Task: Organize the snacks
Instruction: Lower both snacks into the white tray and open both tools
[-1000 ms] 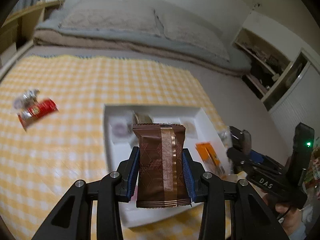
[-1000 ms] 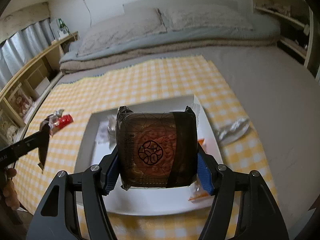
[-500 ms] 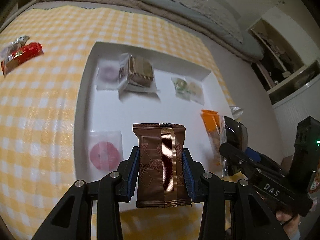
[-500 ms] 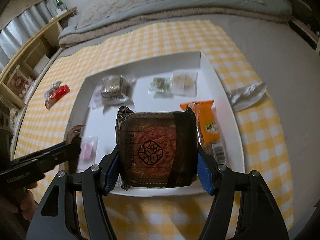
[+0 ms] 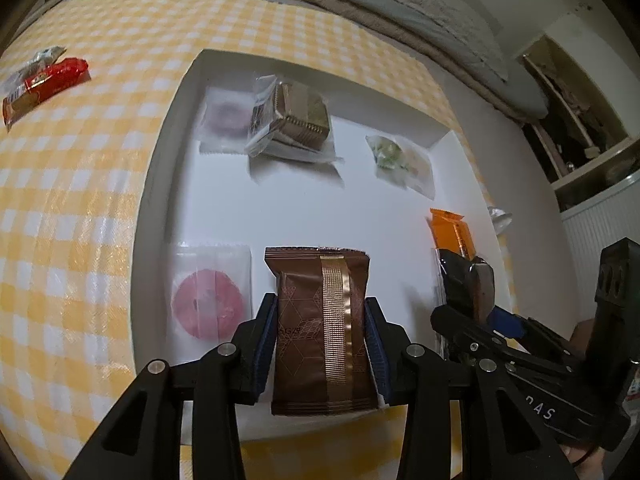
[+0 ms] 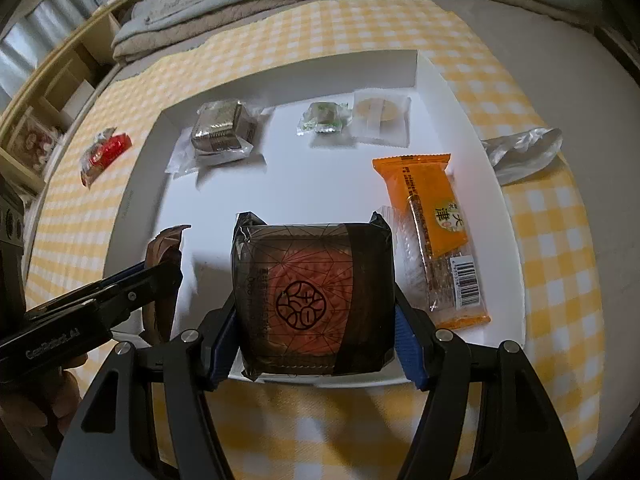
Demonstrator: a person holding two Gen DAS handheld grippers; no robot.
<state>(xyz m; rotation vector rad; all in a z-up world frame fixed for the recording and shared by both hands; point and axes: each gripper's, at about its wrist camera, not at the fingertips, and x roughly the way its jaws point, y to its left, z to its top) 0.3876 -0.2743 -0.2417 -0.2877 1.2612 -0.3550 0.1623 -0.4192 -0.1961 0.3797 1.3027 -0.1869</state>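
The left gripper point(image 5: 321, 312) has just been opening a little, with the brown packet point(image 5: 322, 328) between its blue pads; the right pad shows a sliver of gap beside the wrapper, so whether it is clamped or let go I cannot tell. The right gripper point(image 6: 314, 320) stands fairly wide, clenched on the dark square cake point(image 6: 310, 298), pads pressed on both sides. Compared with a second ago, both grippers have come down and tipped toward the white tray point(image 6: 460, 92), which now fills each view where the bed and pillows showed before. The brown packet hangs over the tray's near edge, just right of the pink round sweet point(image 5: 208, 304). The dark cake sits over the tray's near middle, just left of the orange bar point(image 6: 430, 204). A red packet point(image 5: 44, 82) lies on the checked cloth point(image 5: 80, 200), well apart from the tray.
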